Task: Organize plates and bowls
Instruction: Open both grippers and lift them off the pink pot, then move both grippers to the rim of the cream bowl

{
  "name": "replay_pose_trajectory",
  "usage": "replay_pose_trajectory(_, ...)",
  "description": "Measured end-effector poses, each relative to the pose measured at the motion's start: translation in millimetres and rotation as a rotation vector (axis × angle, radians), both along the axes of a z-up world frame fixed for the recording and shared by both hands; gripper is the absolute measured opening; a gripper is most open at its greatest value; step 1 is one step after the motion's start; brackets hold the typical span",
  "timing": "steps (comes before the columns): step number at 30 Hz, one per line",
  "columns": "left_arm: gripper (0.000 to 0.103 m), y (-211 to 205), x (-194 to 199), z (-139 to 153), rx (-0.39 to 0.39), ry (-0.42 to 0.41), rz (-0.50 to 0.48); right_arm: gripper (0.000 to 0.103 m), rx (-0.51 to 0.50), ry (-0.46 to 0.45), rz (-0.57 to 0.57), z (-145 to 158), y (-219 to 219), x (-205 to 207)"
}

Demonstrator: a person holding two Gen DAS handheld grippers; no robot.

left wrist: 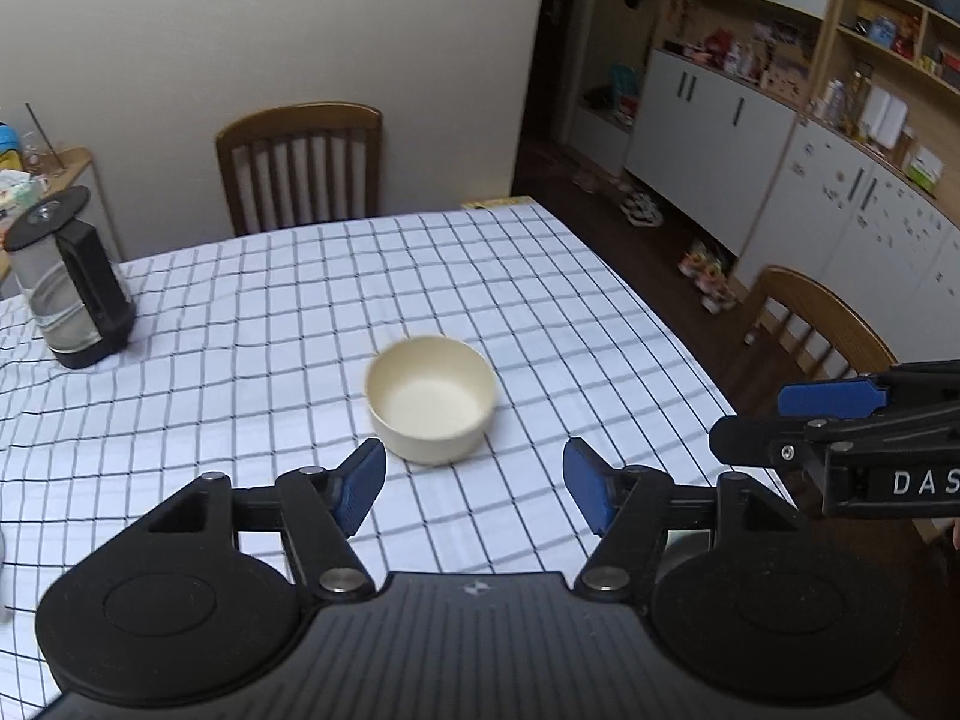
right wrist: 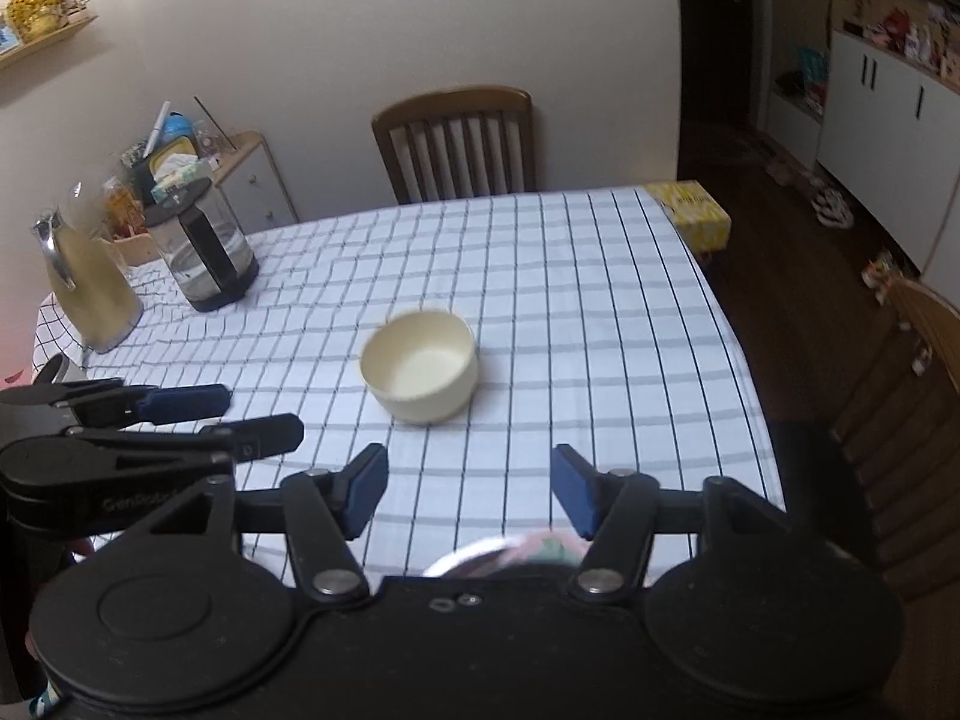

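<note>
Cream bowl [left wrist: 429, 399], just one, sits at twelve o'clock; my left gripper [left wrist: 474, 483] and right gripper [right wrist: 468, 486] hover tilted downward, jaws released, empty.

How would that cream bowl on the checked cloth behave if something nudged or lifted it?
The cream bowl looks stiff and probably light: thin, matte walls, nothing inside. Its straight sides and wide flat bottom suggest it would slide, not tip or roll. The wrinkled checked tablecloth might bunch up under a push.

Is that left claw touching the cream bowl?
Apart. The left wrist view shows the left gripper open, checked tablecloth visible between its fingertips and the cream bowl.
</note>
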State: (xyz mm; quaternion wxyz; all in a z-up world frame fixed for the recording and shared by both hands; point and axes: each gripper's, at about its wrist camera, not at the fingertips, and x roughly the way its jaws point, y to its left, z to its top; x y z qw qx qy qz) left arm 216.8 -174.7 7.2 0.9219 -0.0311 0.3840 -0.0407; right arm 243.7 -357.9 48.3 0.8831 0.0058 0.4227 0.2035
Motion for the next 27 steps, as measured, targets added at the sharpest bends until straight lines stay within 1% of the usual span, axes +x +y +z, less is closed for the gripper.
replay_pose_trajectory(2, 0.065, 7.3, 7.6, 1.2, 0.003, 0.0, 0.014, 0.064, 0.004, -0.009, 0.016, 2.0, 6.8, 9.5)
replay_pose_trajectory(4, 0.073, 13.9, 16.6, 2.3, 0.013, -0.005, 0.033, 0.065, 0.003, -0.013, 0.034, 2.8, 14.2, 19.7)
replay_pose_trajectory(5, 0.075, 17.0, 21.0, 2.6, 0.016, -0.01, 0.045, 0.066, 0.0, -0.015, 0.043, 2.7, 17.9, 24.8)
replay_pose_trajectory(6, 0.077, 20.6, 25.9, 2.6, 0.015, -0.013, 0.054, 0.069, -0.005, -0.019, 0.053, 2.3, 22.2, 30.1)
replay_pose_trajectory(7, 0.077, 23.7, 30.7, 2.3, 0.012, -0.015, 0.061, 0.074, -0.01, -0.025, 0.063, 1.4, 26.6, 36.1)
replay_pose_trajectory(9, 0.077, 30.1, 41.4, -0.1, 0.006, -0.013, 0.076, 0.078, -0.022, -0.036, 0.082, -0.5, 34.3, 46.5)
replay_pose_trajectory(10, 0.077, 33.2, 46.9, -1.8, 0.005, -0.01, 0.085, 0.082, -0.028, -0.04, 0.095, -2.0, 39.2, 52.3)
replay_pose_trajectory(12, 0.077, 39.1, 59.2, -5.8, 0.003, 0.002, 0.102, 0.086, -0.043, -0.042, 0.109, -5.7, 46.2, 62.2)
replay_pose_trajectory(15, 0.078, 47.2, 79.1, -14.6, -0.017, 0.04, 0.123, 0.096, -0.067, -0.032, 0.124, -12.8, 55.0, 78.1)
replay_pose_trajectory(22, 0.078, 59.1, 130.8, -50.2, -0.061, 0.177, 0.148, 0.098, -0.109, 0.033, 0.133, -40.7, 66.6, 121.5)
replay_pose_trajectory(27, 0.078, 61.8, 160.9, -80.8, -0.039, 0.252, 0.172, 0.097, -0.137, 0.097, 0.135, -69.7, 72.9, 146.7)
